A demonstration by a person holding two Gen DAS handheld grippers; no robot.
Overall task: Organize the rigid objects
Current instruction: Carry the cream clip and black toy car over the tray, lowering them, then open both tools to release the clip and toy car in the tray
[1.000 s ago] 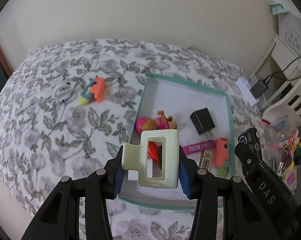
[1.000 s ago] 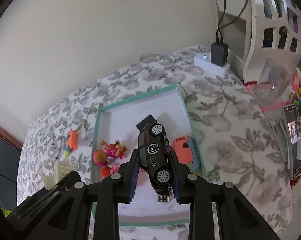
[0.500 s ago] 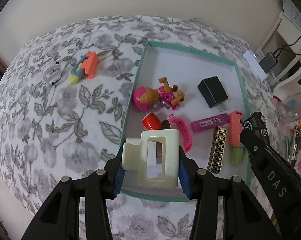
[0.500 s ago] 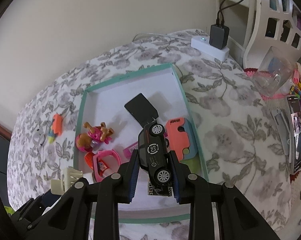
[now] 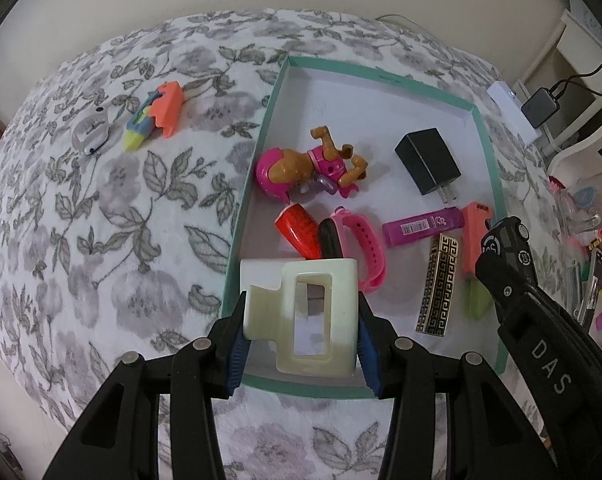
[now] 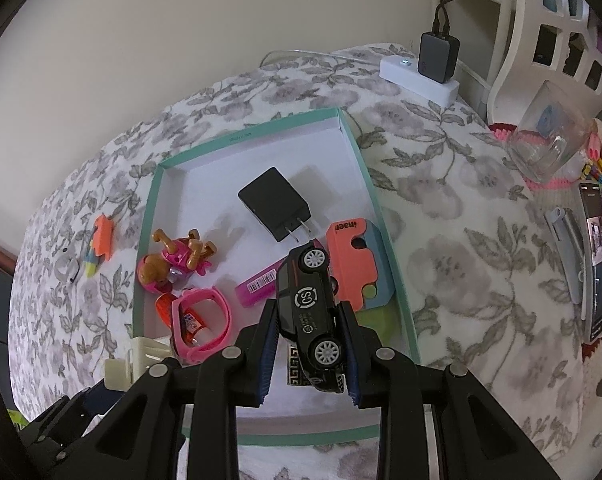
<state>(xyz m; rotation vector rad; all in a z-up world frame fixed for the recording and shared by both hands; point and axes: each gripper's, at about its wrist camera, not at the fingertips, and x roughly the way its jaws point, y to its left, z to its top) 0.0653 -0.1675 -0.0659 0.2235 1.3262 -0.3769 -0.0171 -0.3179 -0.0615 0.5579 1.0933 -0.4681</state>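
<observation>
Over the teal tray (image 5: 485, 148) | left tool (image 5: 301, 320) grips cream hair clip (image 5: 305, 316) | right tool (image 6: 309, 340) clamps black toy car (image 6: 311, 308), perhaps just above the floor of the tray

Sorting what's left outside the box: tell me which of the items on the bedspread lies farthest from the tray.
The small grey-white case, at the far left on the floral bedspread. The orange and multicolour toy lies between it and the teal tray.

Charger (image 5: 427, 160) lies in tray (image 5: 381, 74), right of figure (image 5: 301, 168).
</observation>
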